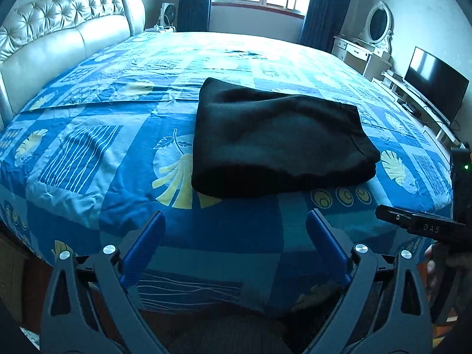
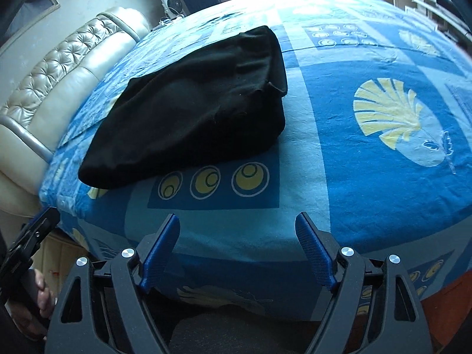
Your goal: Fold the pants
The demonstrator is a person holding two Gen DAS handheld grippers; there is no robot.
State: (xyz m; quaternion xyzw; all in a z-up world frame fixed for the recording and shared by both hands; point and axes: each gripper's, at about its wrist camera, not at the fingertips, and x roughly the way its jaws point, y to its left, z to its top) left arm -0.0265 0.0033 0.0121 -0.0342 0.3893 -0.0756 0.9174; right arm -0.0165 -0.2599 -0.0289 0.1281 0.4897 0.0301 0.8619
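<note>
The pants (image 1: 280, 135) lie as a compact black bundle, several layers thick, on the bed (image 1: 88, 153) near its near edge; the folding looks finished, with at most some squaring of the right-hand corner left. The left gripper (image 1: 234, 236) hangs with its jaws apart and empty, clear of the cloth. The right gripper (image 2: 237, 237) does likewise. Bare bedspread lies open on both sides and beyond; the headboard (image 1: 59, 41) bounds the left.
</note>
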